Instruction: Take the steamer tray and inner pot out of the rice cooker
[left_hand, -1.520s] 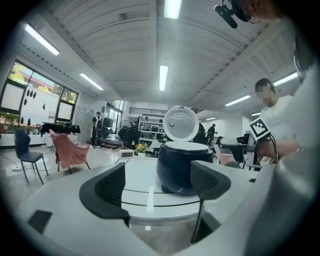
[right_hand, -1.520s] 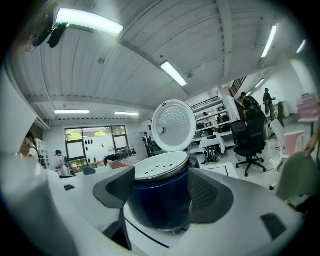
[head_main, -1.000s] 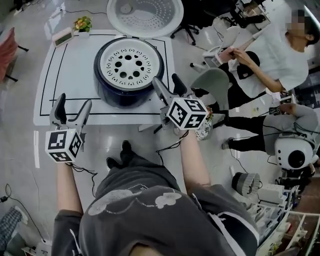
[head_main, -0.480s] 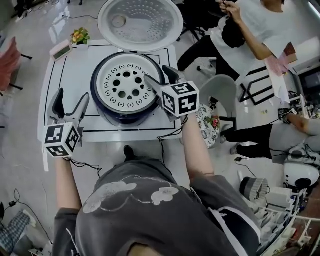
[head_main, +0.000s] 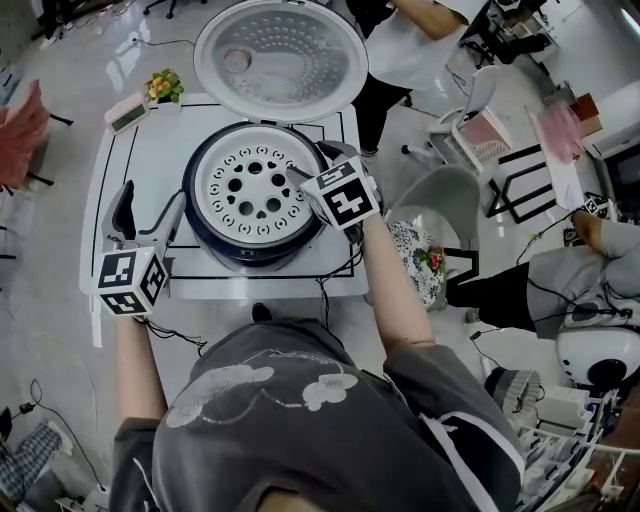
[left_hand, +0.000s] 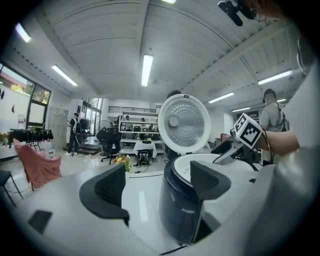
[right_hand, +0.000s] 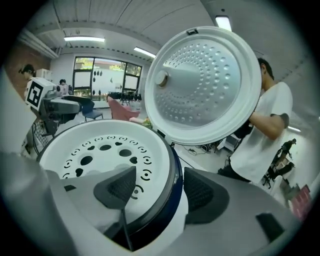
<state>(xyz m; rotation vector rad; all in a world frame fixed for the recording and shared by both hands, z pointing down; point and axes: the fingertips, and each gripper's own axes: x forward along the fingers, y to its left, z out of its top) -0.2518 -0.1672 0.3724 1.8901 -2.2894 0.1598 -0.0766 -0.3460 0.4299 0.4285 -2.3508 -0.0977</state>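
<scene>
We are at the opening step, getting hold of the steamer tray (head_main: 240, 205); it sits seated in the mouth of the rice cooker (head_main: 245, 255), white and perforated, with nothing lifted yet. The inner pot lies under the tray, so we cannot see it. The lid (head_main: 280, 45) stands open on the far side of the cooker, clear of the lift path.

The right gripper (head_main: 308, 158) is at the cooker's right rim, released, its jaws apart and straddling the edge; in the right gripper view one jaw hangs over the tray's perforated face and the other outside the cooker's dark wall. We cannot tell whether either jaw touches anything. The left gripper (head_main: 150, 200) is also released and empty, jaws apart, low over the table (head_main: 110, 170) just left of the cooker.

As the right jaws stand, we judge that clenching would catch the cooker's wall along with the tray, which would drag the whole appliance; we should bring the outer jaw inward so that only the tray's lip sits between the pads. Then we close firmly and lift straight up, keeping the tray level so it does not jam in the mouth. The left gripper could steady the cooker's left wall, or take the opposite lip; a thin plastic rim held on one side is likely to tilt.
</scene>
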